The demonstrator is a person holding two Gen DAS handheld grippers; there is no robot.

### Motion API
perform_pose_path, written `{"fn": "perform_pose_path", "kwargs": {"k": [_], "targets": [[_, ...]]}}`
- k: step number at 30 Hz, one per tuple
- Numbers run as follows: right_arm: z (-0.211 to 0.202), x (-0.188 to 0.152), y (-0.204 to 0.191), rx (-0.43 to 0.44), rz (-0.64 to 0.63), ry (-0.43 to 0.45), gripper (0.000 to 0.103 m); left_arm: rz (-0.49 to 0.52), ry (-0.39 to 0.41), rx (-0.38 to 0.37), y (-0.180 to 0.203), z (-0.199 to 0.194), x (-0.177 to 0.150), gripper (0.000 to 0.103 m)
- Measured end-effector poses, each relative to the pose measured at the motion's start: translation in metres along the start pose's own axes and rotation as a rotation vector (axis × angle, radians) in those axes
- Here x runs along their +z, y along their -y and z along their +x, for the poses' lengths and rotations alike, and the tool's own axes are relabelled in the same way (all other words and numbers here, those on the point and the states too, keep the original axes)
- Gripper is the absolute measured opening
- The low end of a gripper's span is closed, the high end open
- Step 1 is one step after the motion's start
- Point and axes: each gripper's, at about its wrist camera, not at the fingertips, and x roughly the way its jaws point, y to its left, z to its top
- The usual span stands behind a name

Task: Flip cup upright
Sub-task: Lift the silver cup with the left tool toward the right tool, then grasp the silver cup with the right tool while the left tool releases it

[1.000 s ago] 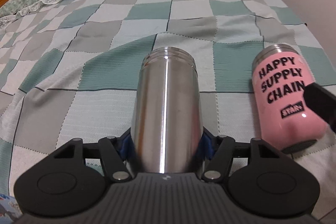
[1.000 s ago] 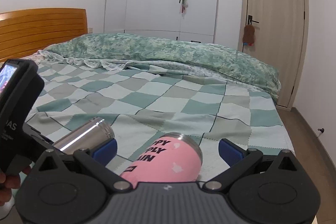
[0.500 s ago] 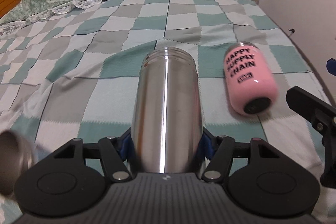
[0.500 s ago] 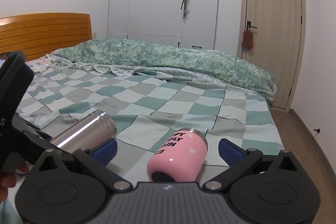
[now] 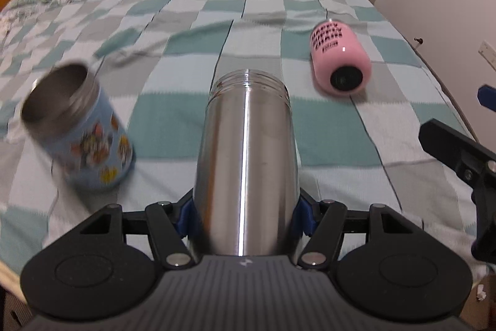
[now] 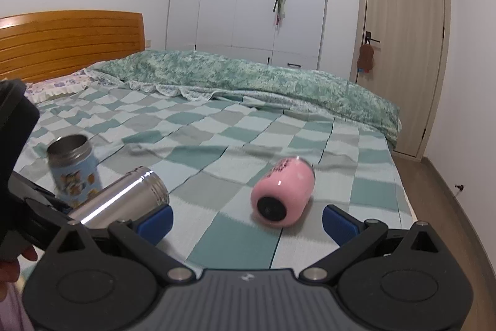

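Observation:
My left gripper [image 5: 245,216] is shut on a bare steel cup [image 5: 246,163], held above the bed with its threaded mouth pointing away; it also shows in the right wrist view [image 6: 124,200]. A pink cup [image 6: 283,191] with black lettering lies on its side on the checked bedspread, black base toward me, also in the left wrist view [image 5: 339,61]. My right gripper [image 6: 246,217] is open and empty, a little short of the pink cup. A blue cartoon-print cup [image 5: 80,129] stands mouth up at the left, also in the right wrist view [image 6: 74,172].
The checked bedspread [image 6: 217,151] covers the bed, with a green floral duvet [image 6: 263,76] bunched at the far end. A wooden headboard [image 6: 71,42] is at left. The bed edge and floor [image 6: 449,207] are at right, below a door [image 6: 406,51].
Both grippers have pulled back from the bed. The pink cup now lies farther away, out from between my right fingers. The blue cup has come into view at the left.

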Motion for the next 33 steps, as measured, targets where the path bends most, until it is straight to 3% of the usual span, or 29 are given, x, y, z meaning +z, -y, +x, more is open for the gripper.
{"fn": "perform_pose_path", "kwargs": {"k": [7, 16, 18, 20, 33], "targets": [[-0.020, -0.027, -0.010, 0.004, 0.014, -0.038, 0.103, -0.028, -0.027, -0.007, -0.001, 0.001, -0.034, 0.063], [-0.034, -0.034, -0.014, -0.004, 0.036, -0.047, 0.103, -0.033, -0.037, -0.039, -0.006, 0.002, -0.054, 0.065], [-0.036, -0.035, -0.016, -0.001, 0.039, -0.047, 0.103, -0.039, -0.015, -0.062, -0.009, -0.005, -0.054, 0.075], [-0.037, -0.035, -0.020, 0.001, 0.042, -0.046, 0.103, -0.034, 0.015, -0.080, -0.012, -0.014, -0.054, 0.103], [-0.052, -0.018, -0.056, 0.012, 0.053, -0.051, 0.103, 0.029, 0.168, -0.151, -0.065, -0.072, -0.061, 0.103]]}}
